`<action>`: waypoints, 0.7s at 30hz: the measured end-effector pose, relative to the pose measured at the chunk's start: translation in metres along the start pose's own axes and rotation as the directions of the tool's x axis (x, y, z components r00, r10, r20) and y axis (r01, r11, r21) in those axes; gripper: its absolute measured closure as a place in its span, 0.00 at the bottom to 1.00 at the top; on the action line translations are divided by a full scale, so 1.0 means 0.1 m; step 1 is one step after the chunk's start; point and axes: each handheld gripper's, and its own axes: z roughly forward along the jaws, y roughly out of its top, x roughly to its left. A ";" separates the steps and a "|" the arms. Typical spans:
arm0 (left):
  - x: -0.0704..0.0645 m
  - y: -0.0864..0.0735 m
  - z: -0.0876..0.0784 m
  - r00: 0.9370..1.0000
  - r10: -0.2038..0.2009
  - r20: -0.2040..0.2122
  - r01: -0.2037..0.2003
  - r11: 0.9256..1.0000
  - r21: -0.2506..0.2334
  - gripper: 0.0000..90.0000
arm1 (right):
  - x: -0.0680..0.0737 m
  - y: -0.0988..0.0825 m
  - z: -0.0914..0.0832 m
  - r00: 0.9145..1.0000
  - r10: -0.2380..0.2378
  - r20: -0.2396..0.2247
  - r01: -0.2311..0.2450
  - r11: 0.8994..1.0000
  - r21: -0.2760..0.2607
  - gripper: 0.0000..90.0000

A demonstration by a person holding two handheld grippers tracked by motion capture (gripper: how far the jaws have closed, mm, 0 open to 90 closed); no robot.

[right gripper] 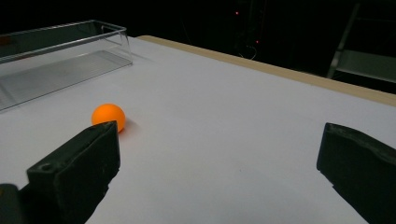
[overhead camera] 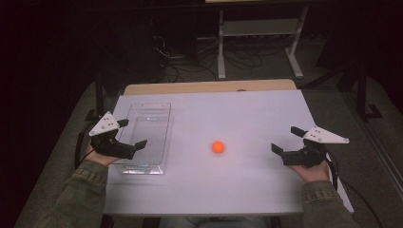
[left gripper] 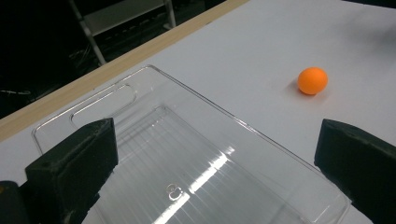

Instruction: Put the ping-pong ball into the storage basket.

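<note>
From above, a small round orange ball sits alone on the white table, to the right of the clear plastic tray. Your left gripper hangs over the tray, your right gripper well right of it; both jaws are spread wide.

Your left gripper view has the ball beyond the tray.

In your right gripper view, the ball looks light, hard and ready to roll. Pinch it gently across its middle.

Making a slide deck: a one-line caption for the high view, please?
Open left gripper over clear tray, open right gripper facing orange ball.
</note>
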 end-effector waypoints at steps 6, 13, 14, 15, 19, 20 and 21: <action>-0.01 0.08 0.06 1.000 0.017 0.019 -0.017 1.000 0.019 0.00 | 0.00 0.00 0.00 1.000 0.001 -0.001 -0.001 1.000 0.005 0.00; -0.04 0.17 0.12 0.998 0.038 0.041 -0.040 0.999 0.030 0.00 | 0.00 0.00 0.00 1.000 0.001 -0.004 -0.001 1.000 0.006 0.00; -0.05 0.19 0.13 0.998 0.043 0.044 -0.045 0.998 0.034 0.00 | 0.00 0.00 0.00 1.000 0.000 -0.004 0.000 1.000 0.008 0.00; -0.06 0.20 0.14 0.998 0.047 0.048 -0.049 0.998 0.036 0.00 | 0.00 0.00 0.00 1.000 0.000 -0.005 0.000 1.000 0.008 0.00; -0.08 0.25 0.17 0.997 0.058 0.056 -0.061 0.997 0.044 0.00 | 0.01 0.00 0.00 1.000 -0.002 -0.006 0.002 1.000 0.003 0.00; -0.08 0.26 0.18 0.996 0.067 0.059 -0.070 0.996 0.050 0.00 | 0.01 0.00 0.00 1.000 0.000 -0.007 0.000 1.000 0.004 0.00; -0.08 0.27 0.19 0.996 0.068 0.060 -0.071 0.996 0.052 0.00 | 0.01 0.00 0.00 1.000 0.001 -0.008 -0.001 1.000 0.003 0.00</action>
